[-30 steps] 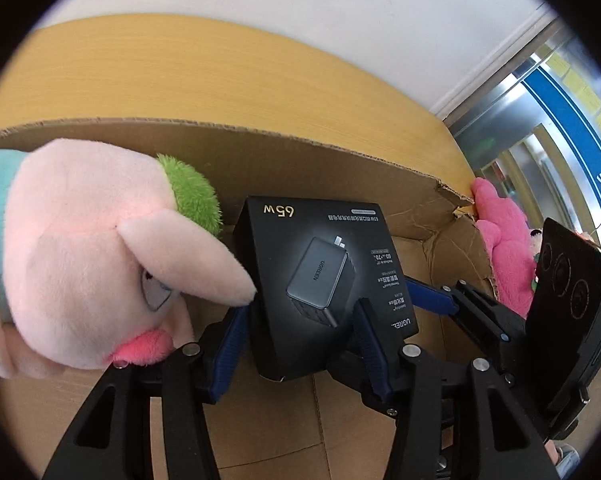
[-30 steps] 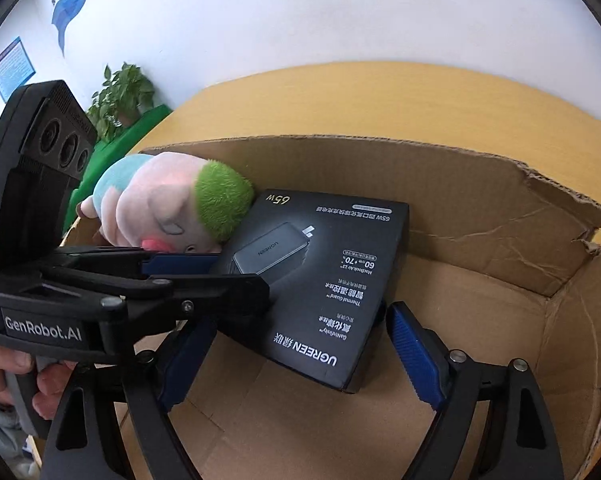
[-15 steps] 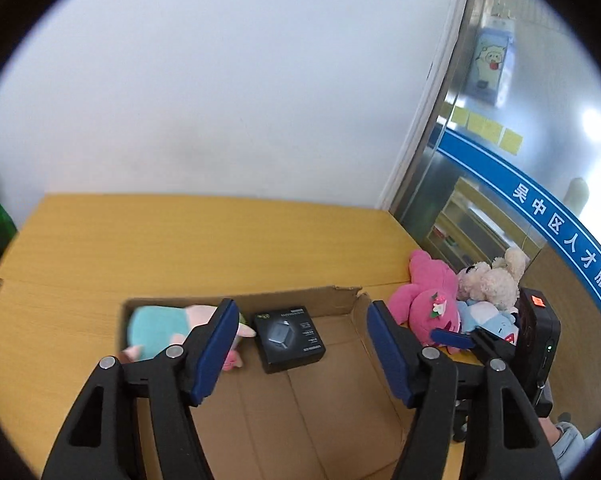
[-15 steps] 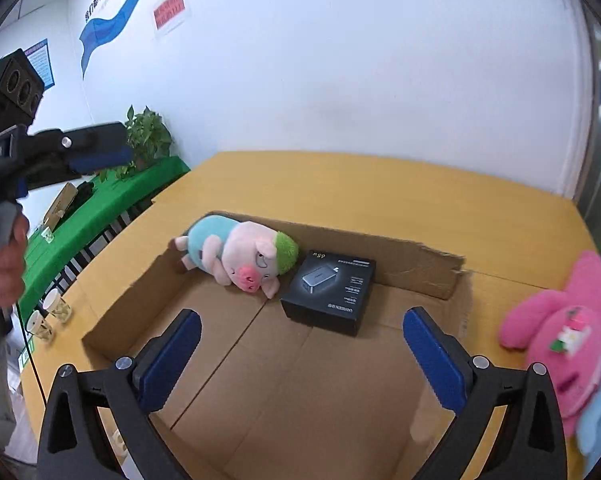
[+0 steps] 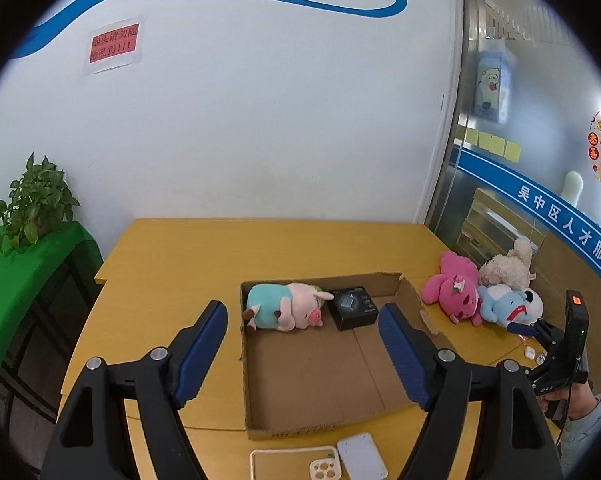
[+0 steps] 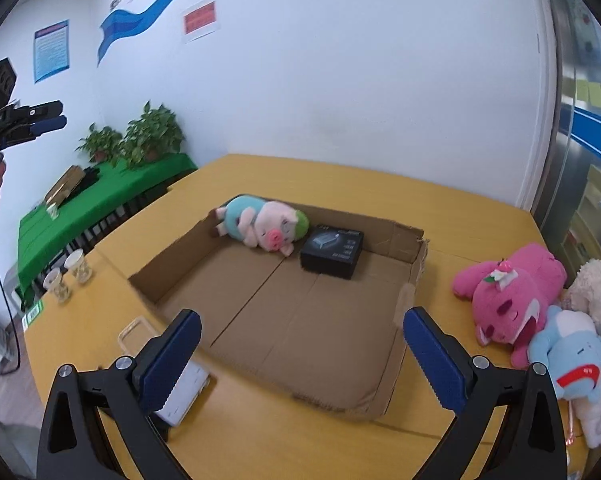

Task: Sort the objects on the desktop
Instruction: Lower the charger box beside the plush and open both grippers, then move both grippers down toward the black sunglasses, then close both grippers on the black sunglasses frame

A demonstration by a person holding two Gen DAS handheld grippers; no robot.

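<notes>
A flat brown cardboard box (image 6: 292, 320) with low walls sits on the yellow wooden surface (image 6: 340, 184). Its far right corner is torn and bent. Two things lie inside it, against the far wall. One is a soft toy pig (image 6: 260, 226) lying on its side. It has a pink face, a light blue body and a fuzzy green top on its head. Right beside its head is a small black box (image 6: 332, 252) with a picture of a charger and white writing on its lid.

On the surface to the right of the cardboard box is a pile of soft toys. A bright pink bear (image 6: 508, 296) with a little flower on its head lies closest to the box. A light blue toy (image 6: 568, 354) with a red band lies in front of it, and a cream fluffy toy (image 5: 504, 266) is behind.

Near the front edge of the cardboard box are a white flat case (image 5: 360, 456) and a clear phone case (image 5: 296, 462) with camera holes.

The left gripper (image 5: 302, 348) is held above the surface with its blue fingers (image 5: 202, 344) spread wide and nothing between them. The right gripper (image 6: 300, 358) is also spread wide and holds nothing.
</notes>
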